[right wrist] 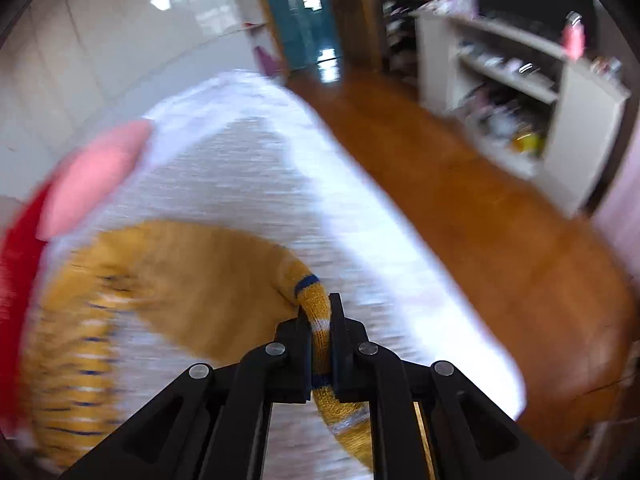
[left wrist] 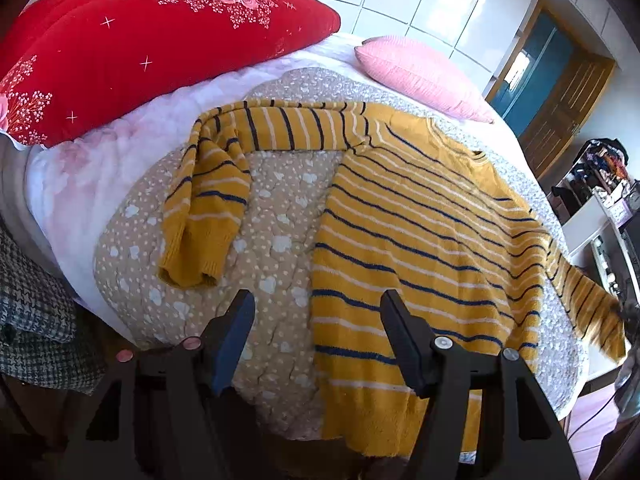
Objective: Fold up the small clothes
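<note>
The left wrist camera sits just behind its own fingers [left wrist: 240,332] at the foot of the bed [left wrist: 280,216], looking up along it toward the red quilt [left wrist: 140,52] and pink pillow [left wrist: 420,76], with the striped sweater [left wrist: 420,240] close below. The right wrist camera looks from low over the bed's right edge toward the wooden floor [right wrist: 460,208], shelves [right wrist: 520,92] and door [right wrist: 308,12], very near the sleeve between its fingers [right wrist: 340,340]; its picture is motion-blurred. Both views share the sweater, pink pillow, bed and doorway.
</note>
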A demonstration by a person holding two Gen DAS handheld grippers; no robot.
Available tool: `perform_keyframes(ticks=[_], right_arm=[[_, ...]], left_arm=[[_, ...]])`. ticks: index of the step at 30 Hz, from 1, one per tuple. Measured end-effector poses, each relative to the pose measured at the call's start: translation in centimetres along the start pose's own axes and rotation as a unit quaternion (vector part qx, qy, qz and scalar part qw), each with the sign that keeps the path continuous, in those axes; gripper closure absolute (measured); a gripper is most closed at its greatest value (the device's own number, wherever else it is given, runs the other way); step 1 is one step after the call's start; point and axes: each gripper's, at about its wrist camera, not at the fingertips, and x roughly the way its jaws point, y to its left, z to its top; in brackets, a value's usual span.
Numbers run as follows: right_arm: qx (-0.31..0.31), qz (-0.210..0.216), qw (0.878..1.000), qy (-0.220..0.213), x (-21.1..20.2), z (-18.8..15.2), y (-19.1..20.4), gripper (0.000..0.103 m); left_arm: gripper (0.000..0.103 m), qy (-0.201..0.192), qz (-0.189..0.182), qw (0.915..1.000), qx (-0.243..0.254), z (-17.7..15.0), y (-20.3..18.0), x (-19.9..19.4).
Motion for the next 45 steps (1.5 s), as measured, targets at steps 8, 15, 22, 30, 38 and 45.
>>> perform_keyframes(ticks=[8, 15, 22, 30, 38, 45], right_arm=[[-0.122, 0.17, 0.977, 0.028, 0.7, 1.9, 23.1, 0.095], [-0.243, 0.178, 0.949, 0.099, 10.2, -3.2, 44.9, 0.095], [-0.263, 0.157, 0.934, 0.186, 20.7, -7.7, 50.2, 0.087], [-0.258, 0.209, 0.931, 0.154, 17.9, -5.3, 48.6, 0.057], [-0.293, 0.189, 0.931, 0.103, 11.1, -4.3, 37.2, 0.057], [-0.176, 0.159, 0.962, 0.133, 8.9, -6.1, 19.6, 0.055]], left_arm=[[0.038, 0.006, -0.059, 0.9982, -0.013, -0.6, 0.9, 0.0], [0.038, 0.0, -0.081, 0.9953, -0.053, 0.0, 4.7, 0.1], [0.037, -0.001, -0.081, 0.9941, -0.072, 0.5, 7.5, 0.6], [0.037, 0.011, -0.084, 0.9938, -0.072, 0.4, 6.6, 1.8], [0.035, 0.029, -0.08, 0.9958, -0.035, -0.5, 3.0, 2.4], [0.034, 0.071, -0.098, 0.9925, -0.017, -1.9, 0.5, 4.7]])
